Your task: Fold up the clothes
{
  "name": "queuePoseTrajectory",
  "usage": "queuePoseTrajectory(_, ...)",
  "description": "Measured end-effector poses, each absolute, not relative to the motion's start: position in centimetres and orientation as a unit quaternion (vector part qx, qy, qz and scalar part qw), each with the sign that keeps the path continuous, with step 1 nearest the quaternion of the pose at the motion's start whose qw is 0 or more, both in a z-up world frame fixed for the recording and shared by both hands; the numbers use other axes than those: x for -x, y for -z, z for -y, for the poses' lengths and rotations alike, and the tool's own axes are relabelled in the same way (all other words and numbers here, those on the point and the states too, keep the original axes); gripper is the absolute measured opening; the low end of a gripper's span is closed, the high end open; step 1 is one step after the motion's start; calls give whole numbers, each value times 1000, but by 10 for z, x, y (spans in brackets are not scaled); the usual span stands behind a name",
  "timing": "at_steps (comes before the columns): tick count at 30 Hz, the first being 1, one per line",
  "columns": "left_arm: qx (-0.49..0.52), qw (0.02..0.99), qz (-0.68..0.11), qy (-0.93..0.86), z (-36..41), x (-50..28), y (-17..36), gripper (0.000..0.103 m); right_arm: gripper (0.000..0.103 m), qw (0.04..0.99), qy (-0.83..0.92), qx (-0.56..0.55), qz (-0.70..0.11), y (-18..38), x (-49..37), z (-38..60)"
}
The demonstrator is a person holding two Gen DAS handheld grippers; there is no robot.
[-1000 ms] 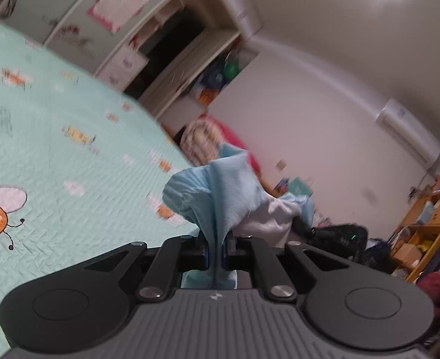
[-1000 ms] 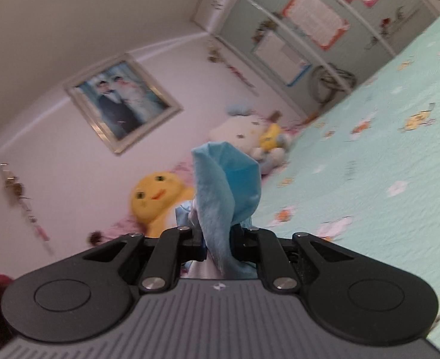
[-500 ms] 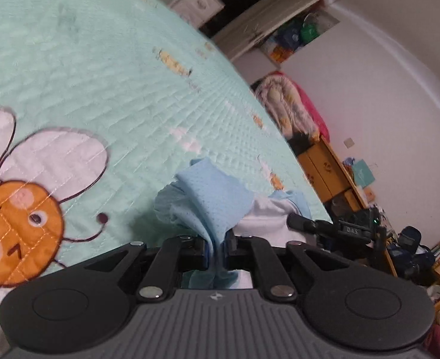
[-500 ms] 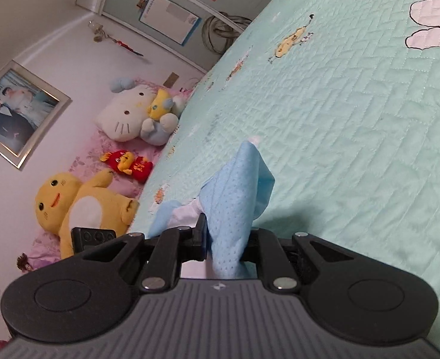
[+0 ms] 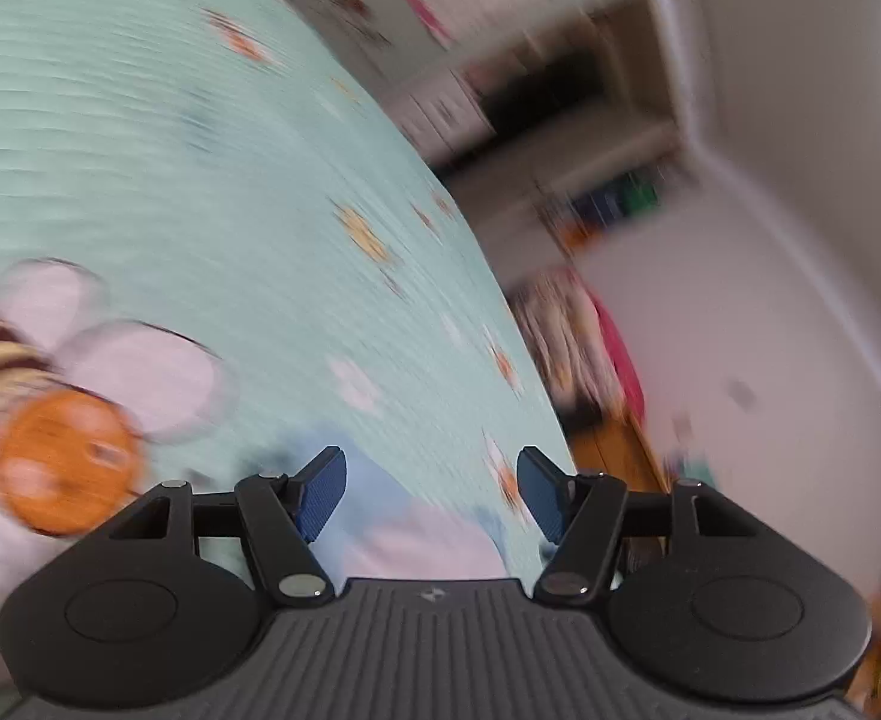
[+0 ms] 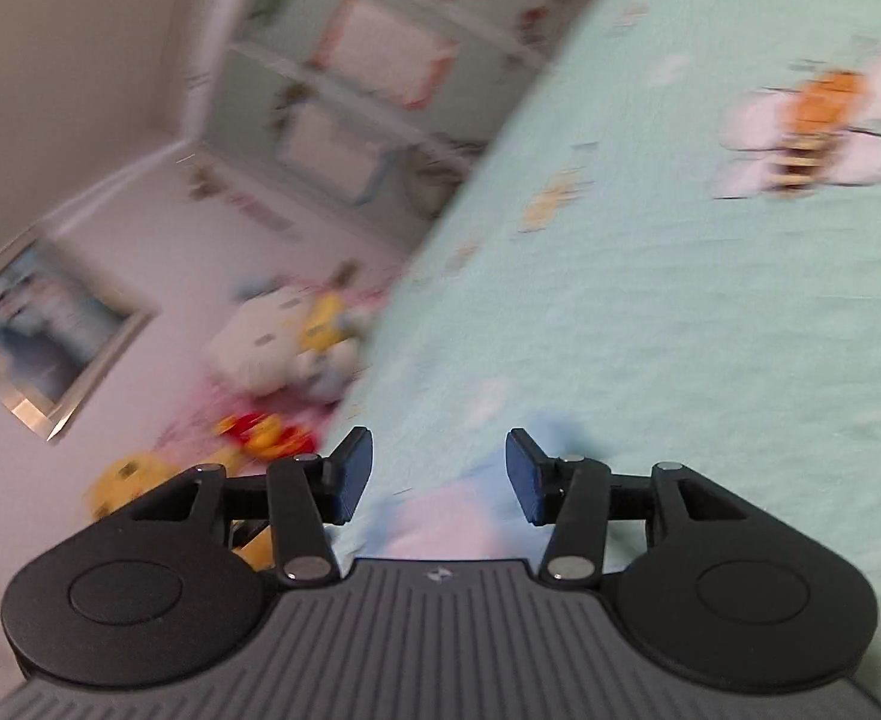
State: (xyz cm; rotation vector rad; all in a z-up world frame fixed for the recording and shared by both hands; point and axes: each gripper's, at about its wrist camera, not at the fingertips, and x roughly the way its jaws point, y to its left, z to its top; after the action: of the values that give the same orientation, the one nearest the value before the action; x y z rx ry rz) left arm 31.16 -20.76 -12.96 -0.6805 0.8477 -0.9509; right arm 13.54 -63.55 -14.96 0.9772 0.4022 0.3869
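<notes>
Both views are motion-blurred. A light blue and white garment (image 5: 404, 534) lies on the mint green quilt (image 5: 200, 180), low in the left wrist view. My left gripper (image 5: 431, 492) hangs open just above it, nothing between its blue pads. In the right wrist view the same garment (image 6: 446, 516) shows as a pale blue and white patch on the quilt (image 6: 680, 300). My right gripper (image 6: 439, 474) is open over it, holding nothing. Most of the garment is hidden under the gripper bodies.
The quilt carries cartoon bees (image 5: 56, 450) (image 6: 812, 132). Shelving and a wooden cabinet (image 5: 614, 456) stand past the bed's right edge. Plush toys (image 6: 290, 342) lie on the floor beside the bed's left edge, below a framed picture (image 6: 38, 342).
Both grippers were shut on bunched blue cloth; both have opened and let it drop onto the quilt. Both cameras are swinging, hence the blur.
</notes>
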Motion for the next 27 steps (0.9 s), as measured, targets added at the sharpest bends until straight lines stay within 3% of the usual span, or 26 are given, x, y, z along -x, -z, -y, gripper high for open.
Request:
queuePoseTrajectory(3, 237, 773, -417, 414, 240, -320, 139, 66, 50, 834, -193, -469, -219, 164, -156, 628)
queuePoseTrajectory(4, 214, 780, -428, 403, 249, -324, 144, 56, 50, 832, -181, -468, -237, 173, -165, 628)
queuePoseTrajectory(5, 207, 787, -443, 377, 250, -331, 152, 27, 49, 832, -156, -464, -262, 185, -175, 629)
queuePoseTrajectory(6, 218, 788, -442, 368, 243, -332, 152, 21, 30, 832, -142, -463, -271, 192, -178, 630)
queuePoseTrajectory(7, 230, 789, -441, 360, 237, -333, 152, 21, 26, 833, -138, -465, -267, 194, -176, 630)
queuePoseTrajectory(9, 244, 800, -419, 354, 220, -326, 141, 38, 38, 834, -138, -472, -251, 194, -166, 630)
queuePoseTrajectory(10, 248, 807, -404, 353, 210, -315, 134, 56, 40, 835, -150, -477, -231, 189, -154, 629)
queuePoseTrajectory(11, 253, 809, -402, 346, 202, -302, 129, 66, 41, 840, -158, -474, -214, 183, -142, 626)
queuePoseTrajectory(13, 261, 814, -399, 333, 185, -275, 121, 71, 41, 852, -169, -452, -202, 169, -114, 612)
queuePoseTrajectory(25, 262, 816, -425, 291, 179, -208, 151, 67, 42, 937, -165, -212, -224, 136, 25, 479)
queuePoseTrajectory(27, 254, 819, -423, 292, 185, -212, 153, 54, 42, 951, -154, -159, -214, 132, 32, 458)
